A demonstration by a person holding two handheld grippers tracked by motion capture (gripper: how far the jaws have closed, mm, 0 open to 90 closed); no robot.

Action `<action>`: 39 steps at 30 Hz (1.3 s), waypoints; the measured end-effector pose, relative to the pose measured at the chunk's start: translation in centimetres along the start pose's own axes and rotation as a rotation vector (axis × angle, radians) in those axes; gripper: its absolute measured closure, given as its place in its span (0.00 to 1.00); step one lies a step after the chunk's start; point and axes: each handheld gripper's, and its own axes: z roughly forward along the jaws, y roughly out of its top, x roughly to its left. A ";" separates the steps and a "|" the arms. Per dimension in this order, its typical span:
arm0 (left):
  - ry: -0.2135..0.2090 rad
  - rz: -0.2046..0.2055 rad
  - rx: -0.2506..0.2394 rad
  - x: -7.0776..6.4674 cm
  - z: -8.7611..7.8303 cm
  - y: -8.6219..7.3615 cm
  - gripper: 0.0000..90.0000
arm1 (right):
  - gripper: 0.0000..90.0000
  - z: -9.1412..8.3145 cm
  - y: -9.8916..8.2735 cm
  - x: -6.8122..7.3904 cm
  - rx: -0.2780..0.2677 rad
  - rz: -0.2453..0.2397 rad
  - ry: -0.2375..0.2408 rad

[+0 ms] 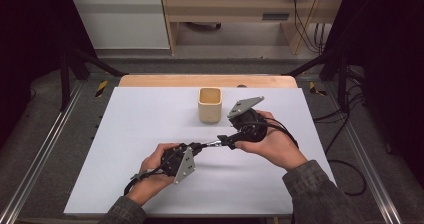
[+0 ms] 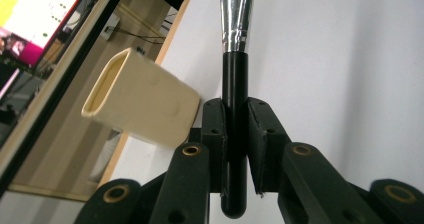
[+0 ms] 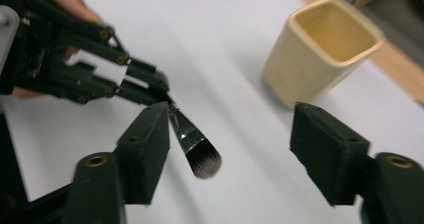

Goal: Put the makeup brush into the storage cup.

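Observation:
A makeup brush (image 1: 210, 144) with a black handle, silver ferrule and dark bristles is held level above the white board. My left gripper (image 1: 198, 146) is shut on its handle (image 2: 235, 79), with both pads pressed against it. In the right gripper view the bristle end (image 3: 202, 161) hangs between the wide-apart jaws of my right gripper (image 3: 232, 149), close to the left jaw, and no pad presses on it. My right gripper (image 1: 226, 140) faces the left one tip to tip. A cream square cup (image 1: 210, 105) stands upright behind them, empty inside (image 3: 332, 29).
The white board (image 1: 125, 149) covers a wooden table (image 1: 150, 80). A black frame and cables stand to the right (image 1: 345, 84). In the left gripper view a lit screen (image 2: 30, 14) sits beyond the table edge.

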 end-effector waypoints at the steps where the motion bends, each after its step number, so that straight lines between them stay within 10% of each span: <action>1: 0.004 -0.017 0.000 0.2 -0.1 -0.2 0.88 | 0.32 -0.4 -0.1 0.0 -0.035 0.015 -0.021; 6: 0.032 -0.151 -0.030 1.1 -0.4 -1.3 0.88 | 0.23 -1.6 -1.2 0.6 -0.203 0.087 -0.062; 22: 0.073 -0.487 -0.195 3.1 -1.2 -2.3 0.88 | 0.12 -0.2 -4.9 2.0 -0.424 0.117 -0.075; 39: 0.054 -0.569 -0.251 2.5 -2.0 -2.5 0.88 | 0.13 3.1 -7.0 2.3 -0.440 0.154 -0.080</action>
